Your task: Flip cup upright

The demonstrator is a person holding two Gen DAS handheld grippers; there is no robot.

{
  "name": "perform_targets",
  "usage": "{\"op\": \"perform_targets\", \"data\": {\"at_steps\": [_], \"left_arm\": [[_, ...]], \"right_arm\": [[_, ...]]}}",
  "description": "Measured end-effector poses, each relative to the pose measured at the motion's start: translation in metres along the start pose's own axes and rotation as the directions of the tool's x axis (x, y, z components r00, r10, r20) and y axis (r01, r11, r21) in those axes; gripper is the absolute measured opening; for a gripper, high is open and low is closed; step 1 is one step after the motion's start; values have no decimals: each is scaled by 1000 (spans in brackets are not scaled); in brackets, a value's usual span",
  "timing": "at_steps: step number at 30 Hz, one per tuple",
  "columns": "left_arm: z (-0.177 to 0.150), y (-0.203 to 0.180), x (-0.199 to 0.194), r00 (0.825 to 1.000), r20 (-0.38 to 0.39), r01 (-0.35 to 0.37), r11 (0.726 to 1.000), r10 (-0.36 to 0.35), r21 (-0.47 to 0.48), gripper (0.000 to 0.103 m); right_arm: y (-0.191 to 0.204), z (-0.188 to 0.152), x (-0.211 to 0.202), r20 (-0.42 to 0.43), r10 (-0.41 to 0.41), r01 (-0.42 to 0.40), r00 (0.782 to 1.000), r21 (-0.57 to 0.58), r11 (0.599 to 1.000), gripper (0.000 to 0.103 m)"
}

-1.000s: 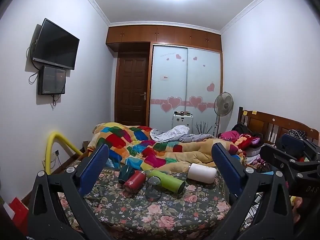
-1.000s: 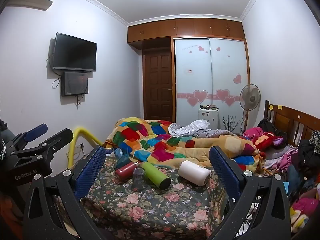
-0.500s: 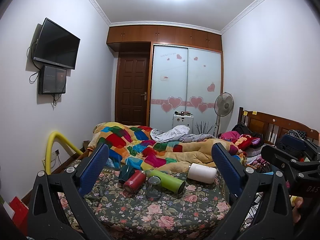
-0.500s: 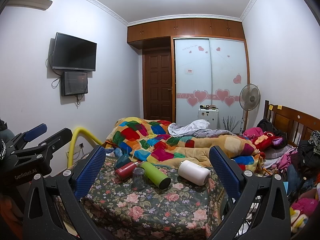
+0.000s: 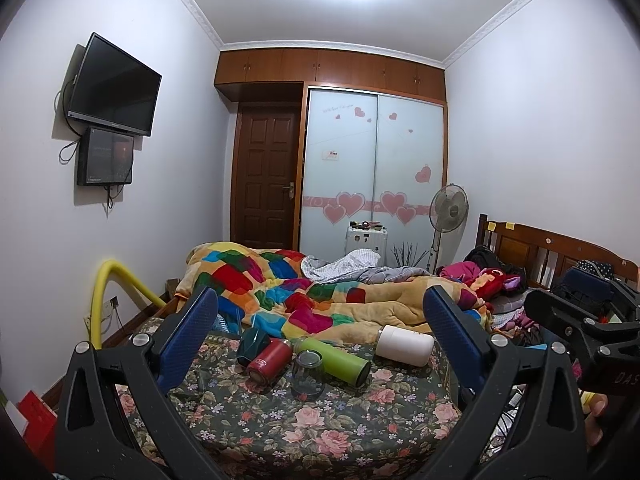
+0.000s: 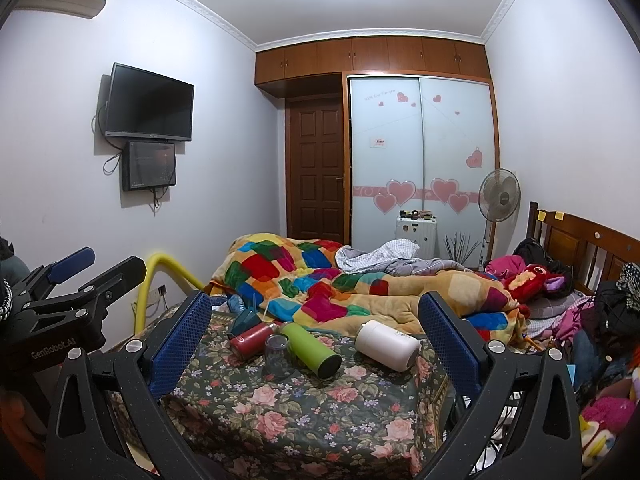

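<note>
Clear glass cup stood mouth-down on floral cloth, touching green bottle, beside red bottle, left gripper and right gripper held short, both spread wide, empty.

dark green cloth with pink roses and small pale flowers. clear glass cup. red bottle, lime green bottle with dark end, white bottle, dark teal cup. patchwork quilt in red, blue, green, orange on tan. blue finger pads on black gripper frames. pink hearts on pale wardrobe doors. brown door. yellow tube.
</note>
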State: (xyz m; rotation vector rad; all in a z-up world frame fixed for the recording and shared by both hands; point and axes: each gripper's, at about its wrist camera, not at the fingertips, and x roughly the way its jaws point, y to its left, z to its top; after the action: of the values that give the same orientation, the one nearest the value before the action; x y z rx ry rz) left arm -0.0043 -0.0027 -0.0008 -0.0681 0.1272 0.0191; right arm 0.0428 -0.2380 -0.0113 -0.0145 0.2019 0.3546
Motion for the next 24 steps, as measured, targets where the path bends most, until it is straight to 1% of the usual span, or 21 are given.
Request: {"op": "perform_targets", "data": {"at_steps": [24], "left_arm": [[-5, 3, 4, 1000, -1, -8, 1000, 8, -4, 103]], "right_arm": [[0, -1, 1, -4, -1, 1, 1000, -5, 1000, 103]]}}
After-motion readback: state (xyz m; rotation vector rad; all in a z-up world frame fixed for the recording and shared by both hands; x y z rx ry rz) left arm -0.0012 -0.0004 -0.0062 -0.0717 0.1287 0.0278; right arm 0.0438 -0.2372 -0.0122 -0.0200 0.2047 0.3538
